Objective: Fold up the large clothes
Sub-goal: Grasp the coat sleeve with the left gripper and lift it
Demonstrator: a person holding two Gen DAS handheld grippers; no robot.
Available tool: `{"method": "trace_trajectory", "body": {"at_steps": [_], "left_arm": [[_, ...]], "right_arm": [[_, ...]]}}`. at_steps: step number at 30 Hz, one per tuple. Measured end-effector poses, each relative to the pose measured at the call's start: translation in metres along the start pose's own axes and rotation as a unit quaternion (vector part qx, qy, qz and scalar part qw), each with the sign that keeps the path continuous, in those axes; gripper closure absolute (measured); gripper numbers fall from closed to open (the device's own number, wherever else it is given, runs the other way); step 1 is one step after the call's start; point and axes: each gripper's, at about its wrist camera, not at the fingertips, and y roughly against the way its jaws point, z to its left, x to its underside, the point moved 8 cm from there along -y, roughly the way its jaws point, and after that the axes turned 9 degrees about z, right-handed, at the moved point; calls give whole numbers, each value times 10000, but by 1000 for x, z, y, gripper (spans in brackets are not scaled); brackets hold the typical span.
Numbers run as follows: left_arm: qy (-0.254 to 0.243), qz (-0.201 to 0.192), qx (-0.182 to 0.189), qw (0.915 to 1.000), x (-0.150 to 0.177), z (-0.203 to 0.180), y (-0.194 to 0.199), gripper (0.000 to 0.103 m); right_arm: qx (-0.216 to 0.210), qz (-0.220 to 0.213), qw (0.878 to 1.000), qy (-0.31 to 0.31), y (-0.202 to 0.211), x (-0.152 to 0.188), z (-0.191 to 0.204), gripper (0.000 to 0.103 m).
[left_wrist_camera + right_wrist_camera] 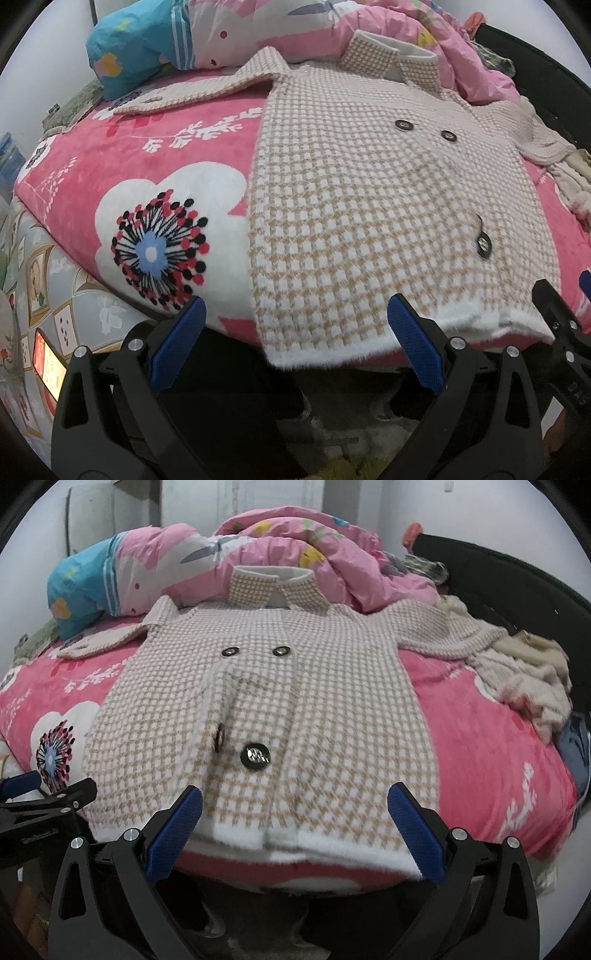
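Left wrist view: the left tongs (295, 321) are spread wide and hold nothing, positioned at the hem of the houndstooth coat (354, 206). The coat lies flat, front up, on the pink floral blanket (155, 147) covering the bed.

Right wrist view: the right tongs (295, 808) are likewise released and empty at the coat (280, 709) hem. A rumpled pink duvet (295, 550) lies behind the collar.

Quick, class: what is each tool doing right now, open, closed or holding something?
Left tool: open, holding nothing, at the coat hem.
Right tool: open, holding nothing.
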Motion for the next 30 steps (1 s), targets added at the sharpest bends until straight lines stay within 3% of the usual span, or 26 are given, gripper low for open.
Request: {"method": "trace_trajectory", "body": {"at_steps": [7,10,13,16,18,23,26,30], "left_arm": [[296,-148,-75,9994,-37,23,-15,8],[384,-303,-49,9988,-60,36,-20,8],[440,-490,308,9974,-89,50,-26,8],[726,-709,935,9904,-124,69,-27,8],[890,-833,1090,9865,-149,85,-29,8],[1579,-796,931,9798,-228,149,-55,8],[2337,-904,663,9658,-262,199,-82,8],[2879,-851,63,9539,-294,250,-115,8]], "right_arm": [[47,-187,9987,468,-14,-45,16,5],[-140,-234,9973,676,-19,-63,24,5],[-300,-308,9948,927,-25,-87,35,5],[-767,-391,9882,1270,-27,-122,58,5],[-1136,-400,9824,1425,-30,-143,75,5],[-1417,-346,9760,1614,-60,-201,117,5],[-1561,-120,9744,1613,-90,-219,139,5],[-1723,148,9704,1687,-129,-224,164,5]]}}
